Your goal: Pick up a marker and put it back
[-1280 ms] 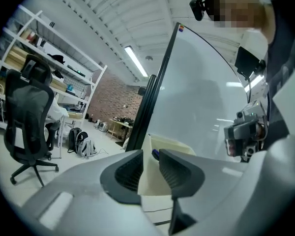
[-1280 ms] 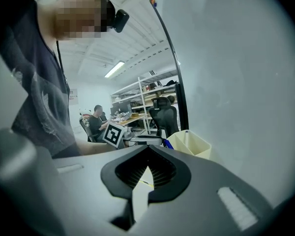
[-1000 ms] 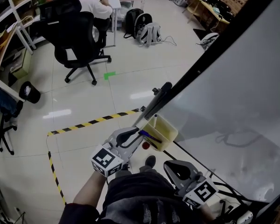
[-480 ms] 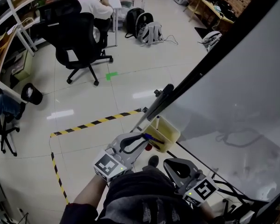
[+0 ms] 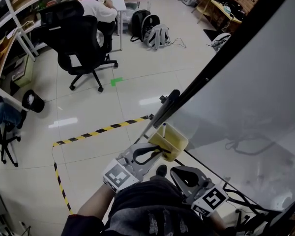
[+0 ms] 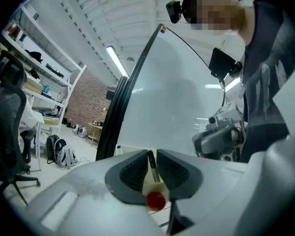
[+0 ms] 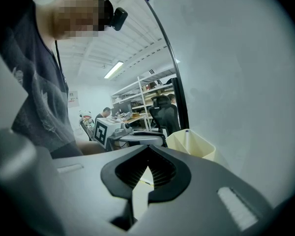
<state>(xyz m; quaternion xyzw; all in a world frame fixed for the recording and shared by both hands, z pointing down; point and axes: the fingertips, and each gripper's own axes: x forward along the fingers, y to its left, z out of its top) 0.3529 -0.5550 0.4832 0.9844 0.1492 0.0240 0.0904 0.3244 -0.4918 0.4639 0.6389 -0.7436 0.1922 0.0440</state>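
Note:
A pale yellow bin (image 5: pixel 176 139) hangs at the lower corner of the whiteboard (image 5: pixel 250 92). My left gripper (image 5: pixel 160 151) reaches to the bin's near rim and is shut on a dark marker (image 6: pixel 151 162), which stands upright between the ribbed pads. In the left gripper view, the bin's cream wall (image 6: pixel 150 185) shows behind the jaws with a small red round thing (image 6: pixel 156 199) beneath. A white marker (image 5: pixel 163 127) sticks up from the bin's far corner. My right gripper (image 5: pixel 180 174) hangs low by my body, shut with nothing in it; its view shows the bin (image 7: pixel 191 144) ahead.
The whiteboard's black frame (image 5: pixel 221 58) runs diagonally up to the right. Yellow-black tape (image 5: pixel 98 129) crosses the floor on the left. Further off are a black office chair (image 5: pixel 81 43) with a seated person (image 5: pixel 96 4), backpacks (image 5: pixel 155 33) and desks.
My left gripper has carried the marker rightward and forward, from short of the bin to its near rim. The right gripper has stayed put.

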